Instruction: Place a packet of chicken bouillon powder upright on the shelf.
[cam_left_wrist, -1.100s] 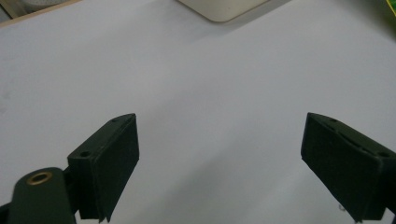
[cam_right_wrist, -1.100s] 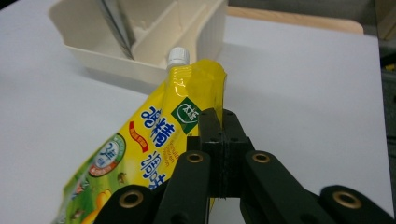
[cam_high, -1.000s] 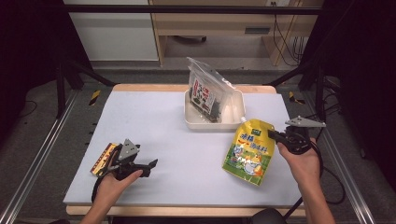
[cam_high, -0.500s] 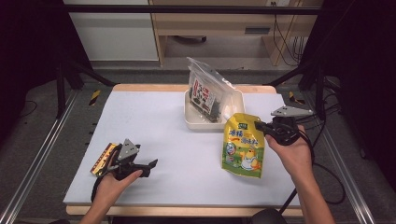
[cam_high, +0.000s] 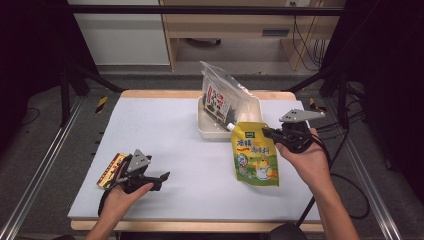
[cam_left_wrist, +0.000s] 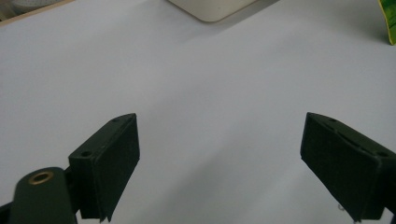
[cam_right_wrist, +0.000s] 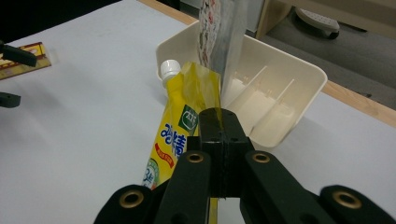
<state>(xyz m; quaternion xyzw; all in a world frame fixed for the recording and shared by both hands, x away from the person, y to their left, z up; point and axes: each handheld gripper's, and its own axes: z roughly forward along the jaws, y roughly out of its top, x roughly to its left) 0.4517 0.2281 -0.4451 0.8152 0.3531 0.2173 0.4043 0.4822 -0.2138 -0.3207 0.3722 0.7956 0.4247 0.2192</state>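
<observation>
A yellow and green spouted pouch (cam_high: 255, 155) hangs by its upper edge from my right gripper (cam_high: 268, 134), which is shut on it just in front of the cream tray (cam_high: 204, 129). In the right gripper view the pouch (cam_right_wrist: 180, 126) dangles below the shut jaws (cam_right_wrist: 219, 119), its white cap close to the divided tray's rim (cam_right_wrist: 299, 70). My left gripper (cam_high: 159, 180) rests near the table's front left, jaws open (cam_left_wrist: 219, 154) over bare mat with nothing between them.
A clear bag with dark contents (cam_high: 220, 95) stands upright in the tray. A flat yellow and red packet (cam_high: 111, 169) lies beside the left hand. The pale mat (cam_high: 165, 130) covers the table; metal rails run along both sides.
My right gripper has carried the pouch up and leftwards, closer to the tray. The left gripper has not moved.
</observation>
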